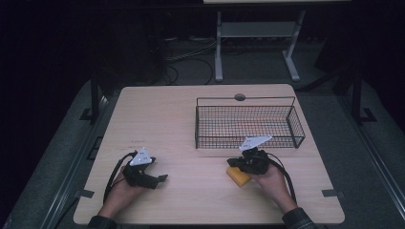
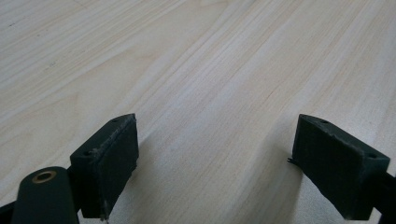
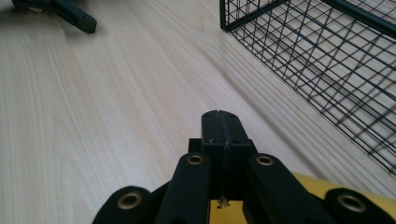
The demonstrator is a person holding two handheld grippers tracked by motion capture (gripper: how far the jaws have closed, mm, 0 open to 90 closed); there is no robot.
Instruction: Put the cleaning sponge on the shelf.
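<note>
The yellow sponge (image 1: pixel 238 176) lay flat on the surface (image 1: pixel 191 124), right under the right gripper (image 1: pixel 237 163), whose jaws were pressed together with nothing between them, their tips reaching past the block. It looked to me like a light, soft thing that would squash under pressure and spring back, hardly slippery and not fragile, so a pinch across its short sides, near the middle, seemed the surest hold. The wire basket (image 1: pixel 296 128) stood just beyond those jaws. The left gripper (image 1: pixel 161 179) rested well off to the side, its jaws wide apart over bare wood.
</note>
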